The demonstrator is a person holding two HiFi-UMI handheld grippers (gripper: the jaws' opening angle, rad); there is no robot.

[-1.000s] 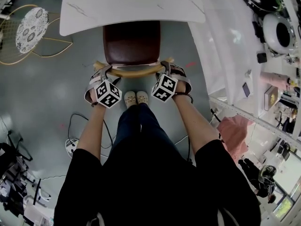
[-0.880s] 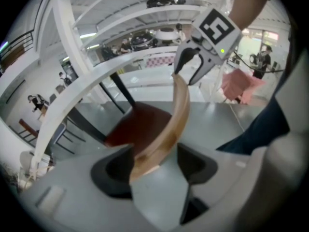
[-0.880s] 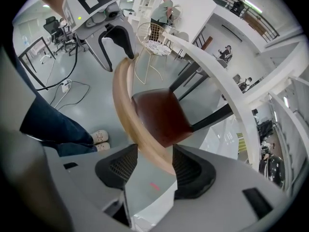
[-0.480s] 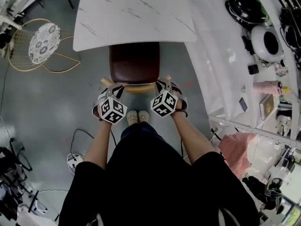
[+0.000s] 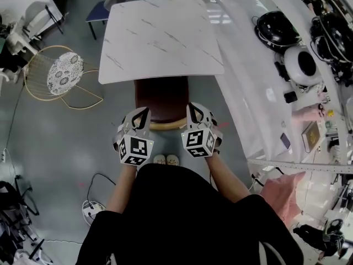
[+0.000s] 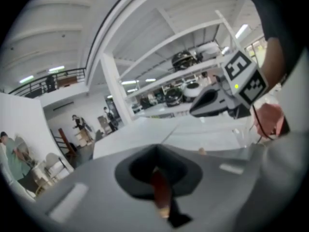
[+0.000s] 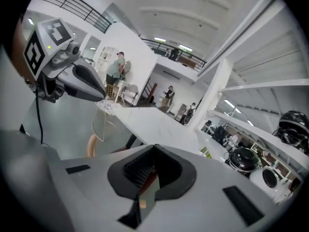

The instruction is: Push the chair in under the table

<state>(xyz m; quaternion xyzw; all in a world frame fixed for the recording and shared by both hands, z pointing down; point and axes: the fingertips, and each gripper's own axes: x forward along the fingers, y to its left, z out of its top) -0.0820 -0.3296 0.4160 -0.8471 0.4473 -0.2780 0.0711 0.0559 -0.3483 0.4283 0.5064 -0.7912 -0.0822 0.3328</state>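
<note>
The chair (image 5: 161, 101) stands at the table (image 5: 160, 37) near edge, seat partly under the top. The left gripper (image 5: 139, 114) and right gripper (image 5: 194, 111) hang beside that edge; both pairs of jaws have just closed and are empty. Set both on the backrest (image 5: 165, 125) evenly and push straight toward the table.

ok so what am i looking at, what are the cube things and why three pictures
No robot here: a person in a black top holds a grey two-jaw gripper in each hand, the left gripper and the right gripper. The black-and-white marker cubes are part of them. The top-down picture comes from a head camera; the other two from cameras riding on the grippers, looking along their jaws. Both are shut and hold nothing. Ahead, a dark brown chair with a curved wooden back sits partly under a bare white marble table.
</note>
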